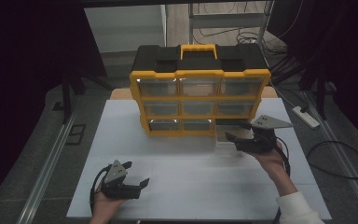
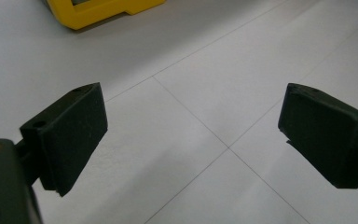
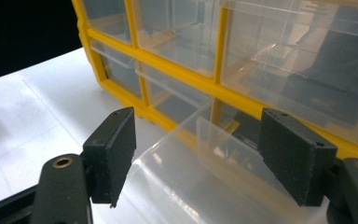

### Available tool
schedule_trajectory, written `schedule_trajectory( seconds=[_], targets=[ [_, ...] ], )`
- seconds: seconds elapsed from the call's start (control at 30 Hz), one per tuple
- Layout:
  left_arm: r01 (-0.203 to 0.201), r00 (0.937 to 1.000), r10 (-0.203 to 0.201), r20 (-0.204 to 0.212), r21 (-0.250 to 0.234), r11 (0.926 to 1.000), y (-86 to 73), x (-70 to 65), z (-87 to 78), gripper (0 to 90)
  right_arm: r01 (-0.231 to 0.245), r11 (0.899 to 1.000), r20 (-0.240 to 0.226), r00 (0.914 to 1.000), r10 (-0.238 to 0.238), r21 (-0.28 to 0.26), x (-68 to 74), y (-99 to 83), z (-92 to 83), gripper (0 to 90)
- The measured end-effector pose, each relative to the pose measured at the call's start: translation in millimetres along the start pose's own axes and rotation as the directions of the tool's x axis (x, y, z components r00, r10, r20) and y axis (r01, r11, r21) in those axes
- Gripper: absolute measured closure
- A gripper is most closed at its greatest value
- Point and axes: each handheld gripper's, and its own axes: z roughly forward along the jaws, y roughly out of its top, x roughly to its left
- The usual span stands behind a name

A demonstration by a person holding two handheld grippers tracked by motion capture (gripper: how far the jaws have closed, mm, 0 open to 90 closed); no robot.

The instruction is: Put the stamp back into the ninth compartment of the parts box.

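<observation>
A yellow and black organiser cabinet (image 1: pixel 199 95) with clear drawers stands at the back middle of the white table (image 1: pixel 191 186). Its bottom right drawer (image 1: pixel 221 134) is pulled out toward me, a clear plastic box (image 3: pixel 205 172). My right gripper (image 1: pixel 236 130) is at that drawer's front, open, jaws either side of it (image 3: pixel 200 156); I cannot tell whether they touch it. My left gripper (image 1: pixel 136 172) hovers low over the front left of the table, open and empty (image 2: pixel 191 135). The cabinet's yellow base corner (image 2: pixel 98 9) lies ahead of it.
The cabinet's other drawers (image 3: pixel 177 32) are pushed in and look empty. A white power strip (image 1: pixel 306 116) and cables lie on the floor to the right. Metal rails run along both sides of the table.
</observation>
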Motion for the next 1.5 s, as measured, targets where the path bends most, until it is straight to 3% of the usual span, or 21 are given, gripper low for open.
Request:
schedule_trajectory(
  seconds=[0.13, 0.3, 0.4, 0.67, 0.73, 0.9, 1.5],
  targets=[
    [-0.002, 1.0, 0.002, 0.001, -0.004, 1.0, 0.0, -1.1, -0.9, 8.1, -0.003, 1.0, -0.002, 1.0, 0.002, -0.028, 5.0, -10.3, -22.0, 28.6],
    [-0.002, 1.0, 0.002, 0.003, -0.003, 1.0, 0.9, -1.8, 0.6, 8.1, -0.052, 0.997, -0.005, 0.9986, 0.052, -0.062, 4.8, -33.5, -50.3, 28.5],
    [-0.007, 1.0, 0.007, 0.002, 0.002, 1.0, 1.3, -2.0, 1.8, 8.2, -0.039, 0.998, 0.023, 0.9989, 0.04, -0.052, 3.9, -51.7, -62.9, 27.8],
    [-0.006, 1.0, 0.006, 0.003, 0.002, 1.0, 1.3, -0.8, 1.9, 8.2, -0.096, 0.995, 0.072, 0.9928, 0.096, -0.015, -2.5, -96.3, -82.8, 26.5],
    [-0.011, 0.9999, 0.011, 0.005, 0.004, 0.9999, 1.7, -0.6, 2.6, 8.2, -0.112, 0.994, 0.075, 0.9908, 0.113, -0.008, -4.6, -105.3, -83.4, 26.5],
    [-0.012, 0.9999, 0.012, 0.005, 0.007, 0.9999, 1.8, -1.5, 3.3, 8.2, -0.1, 0.995, 0.09, 0.9912, 0.097, 0.023, -8.9, -112.3, -76.4, 25.9],
    [-0.015, 0.9999, 0.015, -0.004, 0.03, 0.9994, 0.4, -1.8, 7.2, 8.2, -0.051, 0.998, 0.091, 0.9947, 0.048, 0.029, -10.2, -104.3, -67.3, 25.9]
  ],
)
